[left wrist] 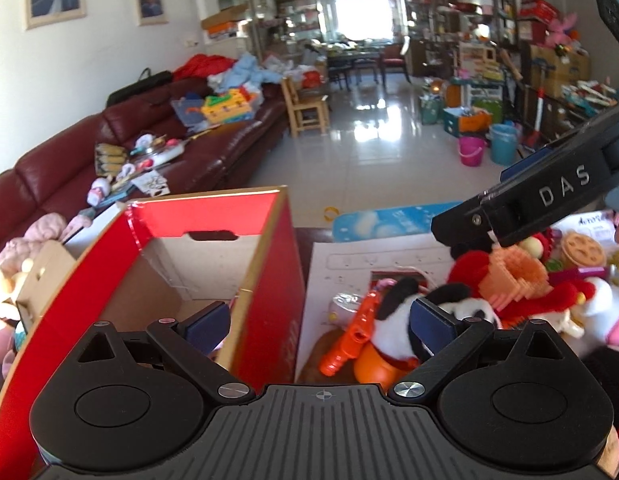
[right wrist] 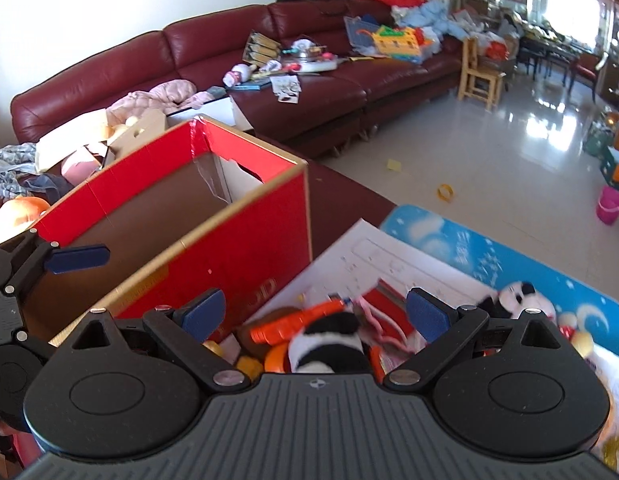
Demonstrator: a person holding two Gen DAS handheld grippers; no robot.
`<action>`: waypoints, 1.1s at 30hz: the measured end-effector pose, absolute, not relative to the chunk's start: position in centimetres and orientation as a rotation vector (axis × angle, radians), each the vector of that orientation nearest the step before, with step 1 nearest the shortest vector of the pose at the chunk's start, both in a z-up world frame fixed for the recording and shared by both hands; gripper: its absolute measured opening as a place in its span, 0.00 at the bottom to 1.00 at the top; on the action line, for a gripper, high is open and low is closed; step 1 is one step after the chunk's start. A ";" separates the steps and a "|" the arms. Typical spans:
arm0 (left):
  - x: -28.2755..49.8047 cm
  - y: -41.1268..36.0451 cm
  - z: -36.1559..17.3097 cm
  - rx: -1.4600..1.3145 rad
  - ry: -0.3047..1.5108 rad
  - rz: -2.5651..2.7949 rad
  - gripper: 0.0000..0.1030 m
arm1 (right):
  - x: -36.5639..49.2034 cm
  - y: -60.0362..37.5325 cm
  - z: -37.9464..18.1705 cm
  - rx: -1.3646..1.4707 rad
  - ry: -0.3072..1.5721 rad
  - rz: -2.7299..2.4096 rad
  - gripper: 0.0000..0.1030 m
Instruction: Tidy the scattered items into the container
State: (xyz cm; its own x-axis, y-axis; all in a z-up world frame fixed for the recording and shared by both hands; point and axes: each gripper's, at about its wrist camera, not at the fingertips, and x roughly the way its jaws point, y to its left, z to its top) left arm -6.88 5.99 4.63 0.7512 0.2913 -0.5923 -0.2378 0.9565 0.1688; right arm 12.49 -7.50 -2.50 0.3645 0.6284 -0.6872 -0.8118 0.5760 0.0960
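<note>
Both grippers hang wide open and empty over a cluttered tabletop: the left gripper (left wrist: 321,320) straddles the near wall of the red cardboard box (left wrist: 269,264). The right gripper (right wrist: 315,314) hovers above a panda plush (right wrist: 329,340) and an orange toy gun (right wrist: 293,326), apparently untouched, just beside the box.
</note>
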 end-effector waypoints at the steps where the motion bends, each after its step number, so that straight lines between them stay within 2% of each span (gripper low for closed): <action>1: -6.9 5.7 4.5 0.093 0.664 0.282 0.99 | 12.5 -8.1 -2.5 -0.271 0.750 0.934 0.95; 11: -8.7 1.2 2.3 0.190 0.695 0.151 0.99 | 10.3 -14.2 -4.5 -0.263 0.780 0.878 0.95; 33: -12.1 -7.3 -4.1 0.307 0.834 -0.168 0.99 | 5.0 -24.4 -13.8 -0.156 1.023 0.708 0.95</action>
